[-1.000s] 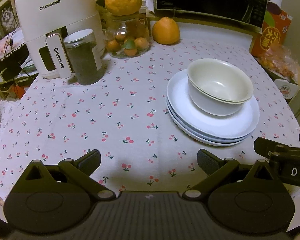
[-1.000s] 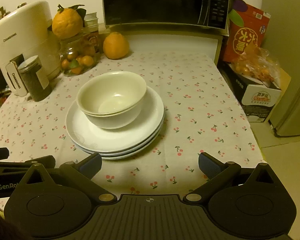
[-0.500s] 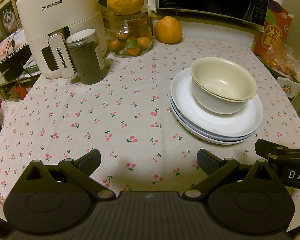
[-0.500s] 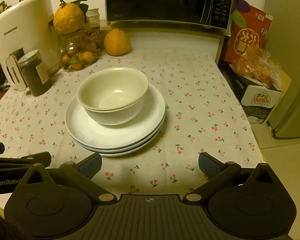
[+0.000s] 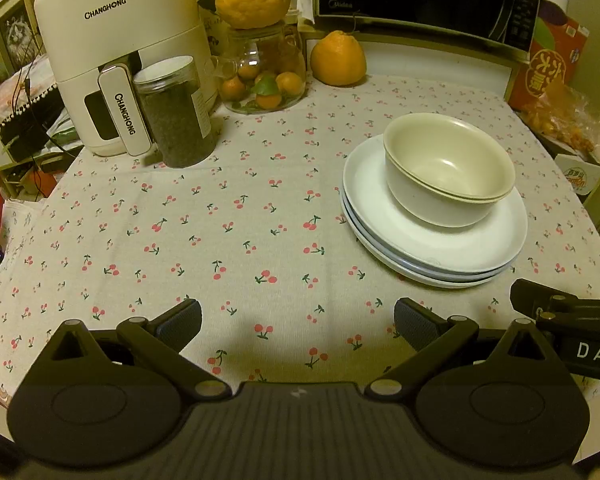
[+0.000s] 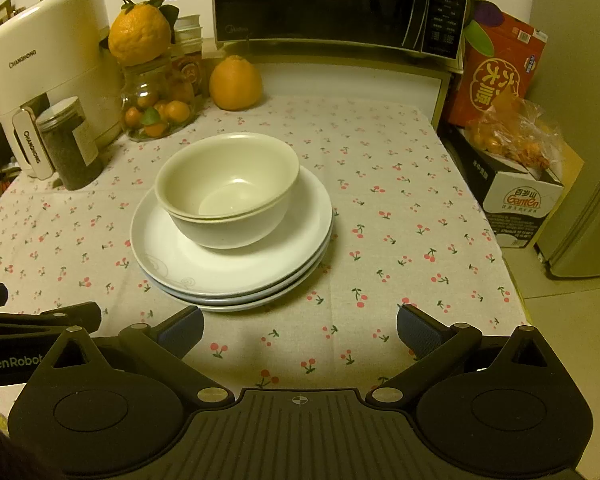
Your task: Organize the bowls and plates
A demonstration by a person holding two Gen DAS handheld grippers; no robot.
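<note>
A cherry-print cloth covered the surface (image 6: 400,184). Two nested bowls (image 6: 228,188) sat on stacked plates (image 6: 236,276), ahead of the right gripper (image 6: 300,326) and ahead-right of the left gripper (image 5: 298,322). Both grippers gaped wide, holding nothing.

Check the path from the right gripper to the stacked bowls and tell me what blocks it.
Nothing visible does. The right gripper is open and points at the nested bowls on the stack of plates; only bare cherry-print tablecloth lies between. The left gripper sits off to the side, also open.
</note>
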